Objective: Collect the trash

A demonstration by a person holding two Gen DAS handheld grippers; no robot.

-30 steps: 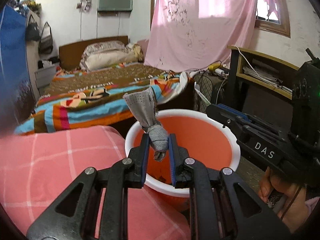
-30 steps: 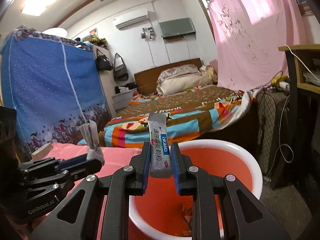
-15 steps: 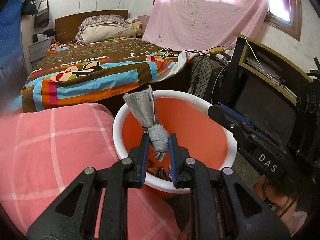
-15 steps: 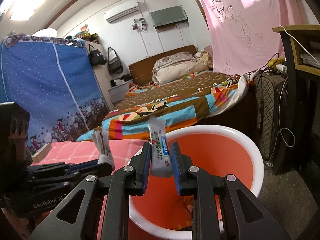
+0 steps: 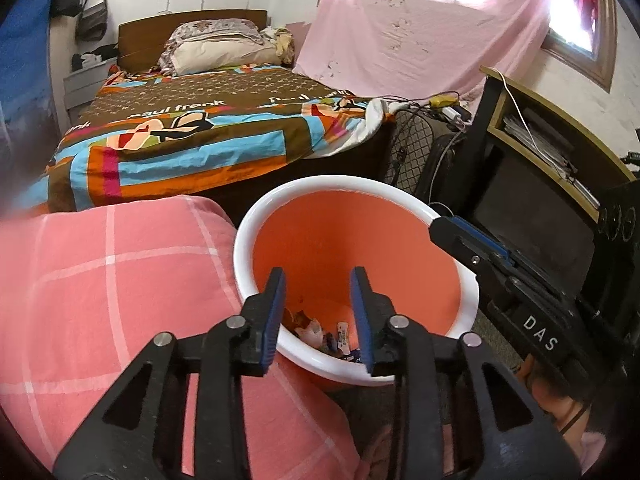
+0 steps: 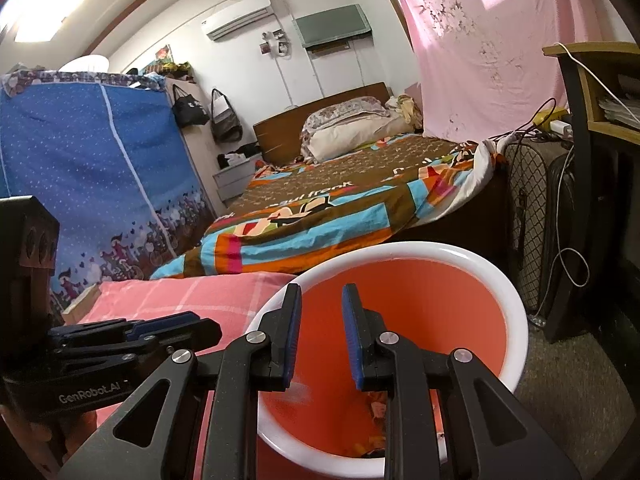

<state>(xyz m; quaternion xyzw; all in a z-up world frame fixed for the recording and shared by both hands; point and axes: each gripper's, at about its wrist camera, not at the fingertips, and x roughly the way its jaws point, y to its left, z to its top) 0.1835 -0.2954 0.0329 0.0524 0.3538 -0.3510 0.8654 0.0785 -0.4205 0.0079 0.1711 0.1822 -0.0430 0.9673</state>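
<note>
An orange bin with a white rim [image 5: 400,236] stands on the floor beside a pink checked cushion; it also shows in the right wrist view [image 6: 516,312]. Several bits of trash [image 5: 320,332] lie at its bottom. My left gripper [image 5: 318,284] is open and empty over the bin's near rim. My right gripper [image 6: 322,304] is open and empty over the bin mouth. The right gripper's body [image 5: 500,264] shows in the left wrist view, and the left gripper's body [image 6: 132,332] shows in the right wrist view.
The pink checked cushion [image 5: 100,300] lies left of the bin. A bed with a colourful cover [image 5: 208,128] is behind. A dark wooden desk [image 5: 540,152] and a fan with cables [image 6: 532,224] stand to the right. A blue wardrobe [image 6: 92,168] stands at the left.
Both grippers have opened. The grey crumpled wrapper has left my left gripper and the white sachet has left my right gripper. Both views tilted down toward the bin.
</note>
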